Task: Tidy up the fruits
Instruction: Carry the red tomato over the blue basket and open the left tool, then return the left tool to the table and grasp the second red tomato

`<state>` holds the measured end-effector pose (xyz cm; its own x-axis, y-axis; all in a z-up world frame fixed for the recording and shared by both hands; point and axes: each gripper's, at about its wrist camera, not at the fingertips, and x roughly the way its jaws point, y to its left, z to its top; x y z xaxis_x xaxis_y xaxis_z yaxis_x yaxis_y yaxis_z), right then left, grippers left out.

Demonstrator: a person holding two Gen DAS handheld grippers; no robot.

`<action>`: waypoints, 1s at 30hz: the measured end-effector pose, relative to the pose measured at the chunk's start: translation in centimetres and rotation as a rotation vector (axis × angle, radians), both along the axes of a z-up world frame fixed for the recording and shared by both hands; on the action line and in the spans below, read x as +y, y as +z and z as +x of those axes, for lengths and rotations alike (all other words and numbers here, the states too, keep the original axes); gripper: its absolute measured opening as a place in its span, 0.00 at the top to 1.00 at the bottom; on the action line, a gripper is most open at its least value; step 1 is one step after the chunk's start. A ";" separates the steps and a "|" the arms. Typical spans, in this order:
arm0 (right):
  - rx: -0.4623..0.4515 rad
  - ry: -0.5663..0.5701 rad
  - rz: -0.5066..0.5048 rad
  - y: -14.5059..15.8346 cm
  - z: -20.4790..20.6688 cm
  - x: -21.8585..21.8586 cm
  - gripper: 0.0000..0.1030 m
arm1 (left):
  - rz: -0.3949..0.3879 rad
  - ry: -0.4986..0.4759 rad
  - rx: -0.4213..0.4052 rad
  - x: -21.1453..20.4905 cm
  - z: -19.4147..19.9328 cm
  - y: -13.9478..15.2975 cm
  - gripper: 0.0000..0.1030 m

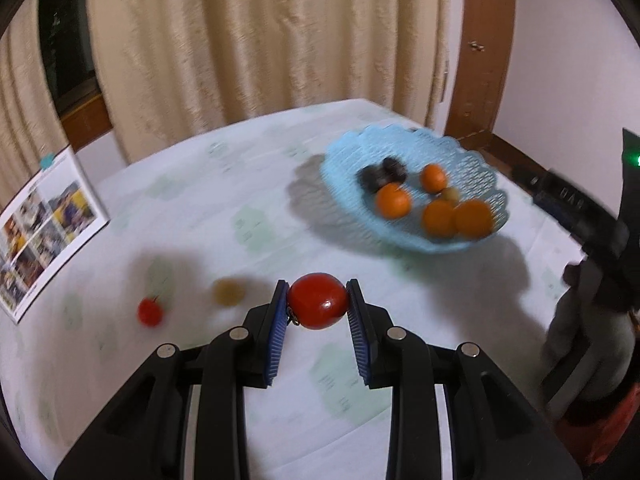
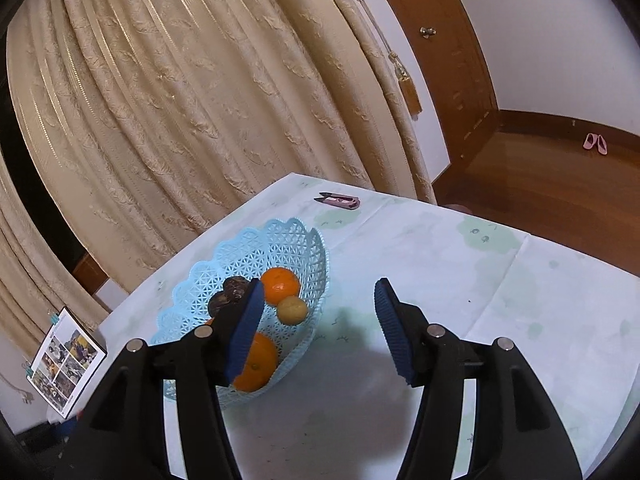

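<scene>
Two grippers: I hold one in each hand above the counter [image 1: 192, 216], which wears a pale patterned cloth.
Left gripper [image 1: 318, 300]: clamped on a red tomato [image 1: 318, 300], blue pads pressing both its sides, lifted clear of the cloth.
Right gripper [image 2: 318, 300]: jaws apart with nothing between them, held just beside the basket; its left finger overlaps the fruit in view.
Basket [image 1: 472, 160]: light blue lattice plastic, on the counter to the right of my left gripper.
Basket contents: four oranges [image 1: 394, 201], a small yellow-green fruit [image 2: 293, 310] and two dark fruits [image 1: 394, 170].
Loose fruit: a small red fruit [image 1: 150, 312] and a blurred yellowish fruit [image 1: 228, 291] lie on the cloth left of the tomato.
Counter edge: a photo calendar [image 1: 44, 228] stands at the far left.
</scene>
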<state>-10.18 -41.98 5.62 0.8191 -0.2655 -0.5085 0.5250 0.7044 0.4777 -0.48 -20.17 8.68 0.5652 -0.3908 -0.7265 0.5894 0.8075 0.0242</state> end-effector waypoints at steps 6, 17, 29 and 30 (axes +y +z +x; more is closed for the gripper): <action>-0.017 -0.010 -0.046 0.5 -0.5 0.7 0.43 | -0.041 -0.075 0.002 -4.5 0.4 1.1 0.71; -0.015 0.003 -0.039 0.5 -0.5 0.9 0.42 | -0.081 -0.131 0.070 -8.6 2.3 -0.1 0.63; -0.014 -0.015 -0.044 0.5 -0.7 0.8 0.31 | -0.112 -0.015 -0.027 -3.7 3.7 0.7 0.13; -0.012 -0.014 -0.047 0.5 -0.7 0.8 0.31 | -0.113 -0.002 -0.026 -3.2 3.8 0.8 0.13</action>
<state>-10.86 -41.16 6.10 0.8209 -0.3003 -0.4858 0.5296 0.7185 0.4508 3.37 -23.34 9.45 0.5822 -0.4707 -0.6629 0.5917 0.8045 -0.0517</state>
